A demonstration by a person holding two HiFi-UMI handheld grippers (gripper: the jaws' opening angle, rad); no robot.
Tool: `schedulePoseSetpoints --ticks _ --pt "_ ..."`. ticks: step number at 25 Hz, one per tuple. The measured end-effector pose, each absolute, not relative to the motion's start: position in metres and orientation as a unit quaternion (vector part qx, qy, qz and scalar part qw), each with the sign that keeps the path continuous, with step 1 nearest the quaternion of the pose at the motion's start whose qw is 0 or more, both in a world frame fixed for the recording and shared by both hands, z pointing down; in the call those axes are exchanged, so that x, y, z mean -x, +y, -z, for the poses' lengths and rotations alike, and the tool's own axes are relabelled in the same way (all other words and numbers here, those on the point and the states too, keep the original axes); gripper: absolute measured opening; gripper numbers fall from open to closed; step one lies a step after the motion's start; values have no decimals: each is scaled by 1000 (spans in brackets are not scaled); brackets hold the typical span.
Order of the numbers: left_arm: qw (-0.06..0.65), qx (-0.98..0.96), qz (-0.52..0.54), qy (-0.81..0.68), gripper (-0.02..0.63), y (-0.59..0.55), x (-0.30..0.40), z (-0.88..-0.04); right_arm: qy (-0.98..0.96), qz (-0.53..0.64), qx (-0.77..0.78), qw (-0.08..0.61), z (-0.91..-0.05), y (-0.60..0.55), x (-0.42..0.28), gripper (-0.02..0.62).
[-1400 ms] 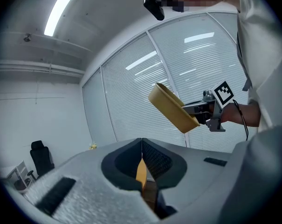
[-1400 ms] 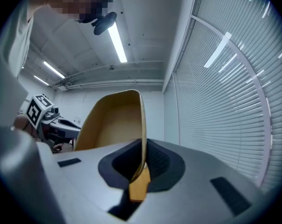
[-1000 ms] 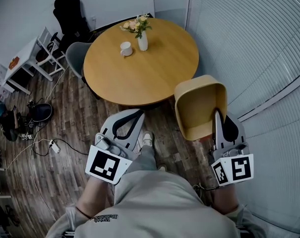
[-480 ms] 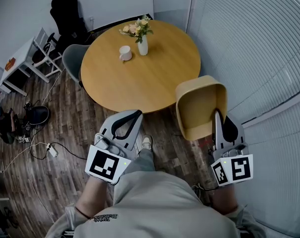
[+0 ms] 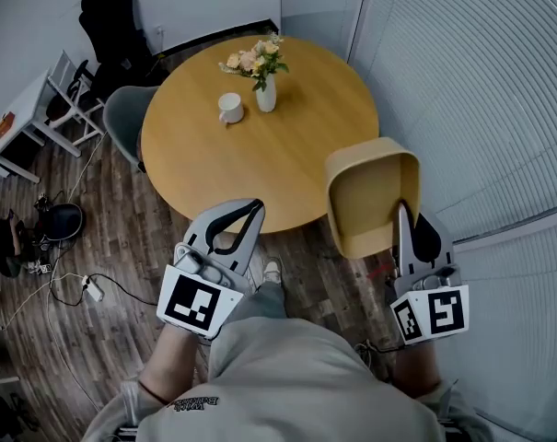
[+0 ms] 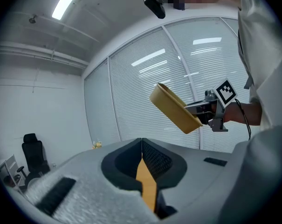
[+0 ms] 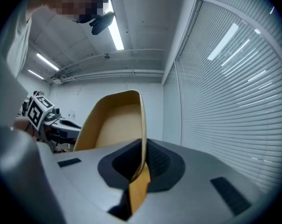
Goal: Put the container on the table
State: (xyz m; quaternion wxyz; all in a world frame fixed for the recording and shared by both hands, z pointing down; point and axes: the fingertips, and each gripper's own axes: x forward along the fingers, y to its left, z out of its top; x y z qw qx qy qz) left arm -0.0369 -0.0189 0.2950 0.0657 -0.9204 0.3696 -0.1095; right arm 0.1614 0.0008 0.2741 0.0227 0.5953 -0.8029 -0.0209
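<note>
A tan open container (image 5: pixel 368 198) hangs in the air at the round wooden table's (image 5: pixel 260 145) near right edge, held by its right wall. My right gripper (image 5: pixel 404 212) is shut on that wall; in the right gripper view the container (image 7: pixel 116 122) rises straight from the closed jaws. My left gripper (image 5: pixel 255 209) is shut and empty, its tips just over the table's near edge. From the left gripper view, the left gripper (image 6: pixel 141 143) points toward the blinds, with the container (image 6: pixel 174 108) seen up at the right.
On the table's far side stand a white mug (image 5: pixel 230 108) and a white vase of flowers (image 5: pixel 265 86). A grey chair (image 5: pixel 123 116) sits at the table's left. Window blinds (image 5: pixel 481 90) run along the right. Cables (image 5: pixel 71 284) lie on the wooden floor at left.
The table has drawn nearer in the head view, its near edge now reaching both grippers. Both grippers hold the same pose, the container still in the right one.
</note>
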Motion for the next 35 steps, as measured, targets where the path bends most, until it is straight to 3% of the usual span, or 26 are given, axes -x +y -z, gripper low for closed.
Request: schedulePoseSetpoints --ticks 17,35 --pt "58 930 112 346 21 -152 93 -299 -795 9 -606 25 -264 -127 -95 31" --pt "48 929 113 349 21 -195 110 -308 -799 -2 -601 31 -268 -176 -78 31"
